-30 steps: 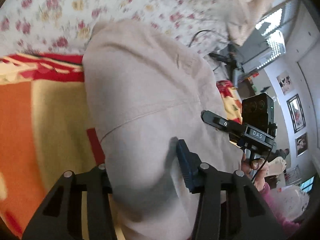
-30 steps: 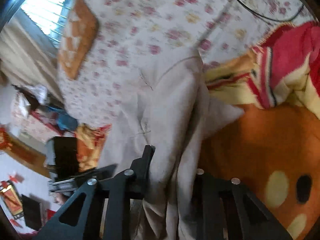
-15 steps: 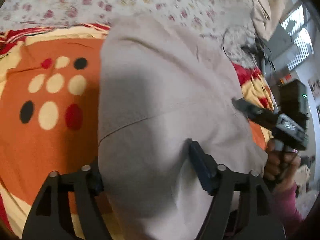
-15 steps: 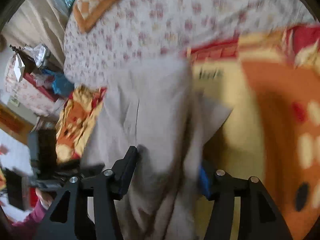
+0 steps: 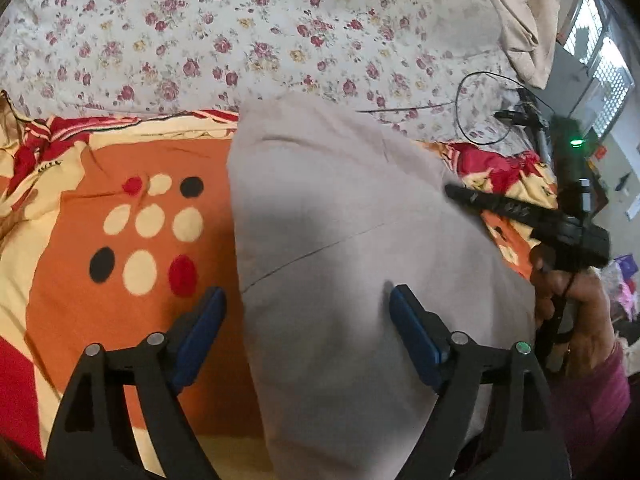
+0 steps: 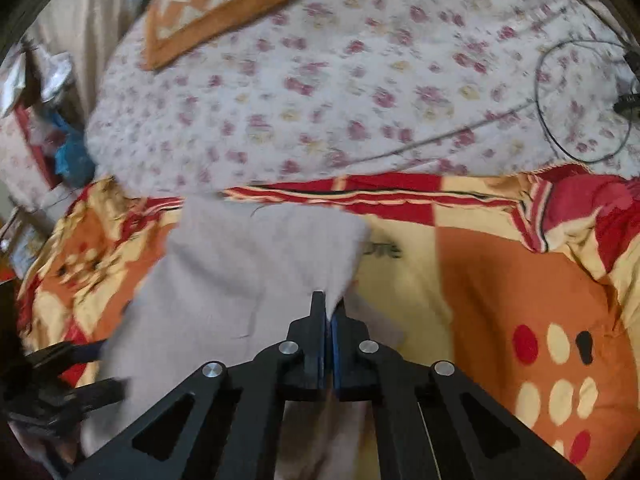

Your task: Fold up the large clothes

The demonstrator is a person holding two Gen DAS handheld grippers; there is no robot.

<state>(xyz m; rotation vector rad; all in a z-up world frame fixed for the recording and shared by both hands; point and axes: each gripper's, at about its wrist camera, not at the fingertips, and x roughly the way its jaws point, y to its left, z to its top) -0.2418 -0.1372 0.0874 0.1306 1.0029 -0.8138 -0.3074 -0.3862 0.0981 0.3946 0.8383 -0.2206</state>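
Both grippers changed: left gripper [image 5: 306, 312] jaws just opened wider, straddling beige garment [image 5: 352, 240] edge; right gripper [image 6: 329, 308] now pinches it.

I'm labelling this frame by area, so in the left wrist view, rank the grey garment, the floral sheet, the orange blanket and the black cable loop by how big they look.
1. Floral sheet and grey garment: similar; the garment is nearer, so unsure.
2. Orange blanket, partly covered.
3. Black cable loop, smallest.

Orange spotted blanket [image 5: 100, 280]; floral sheet [image 5: 240, 40]; possibly a cushion [image 6: 216, 4].
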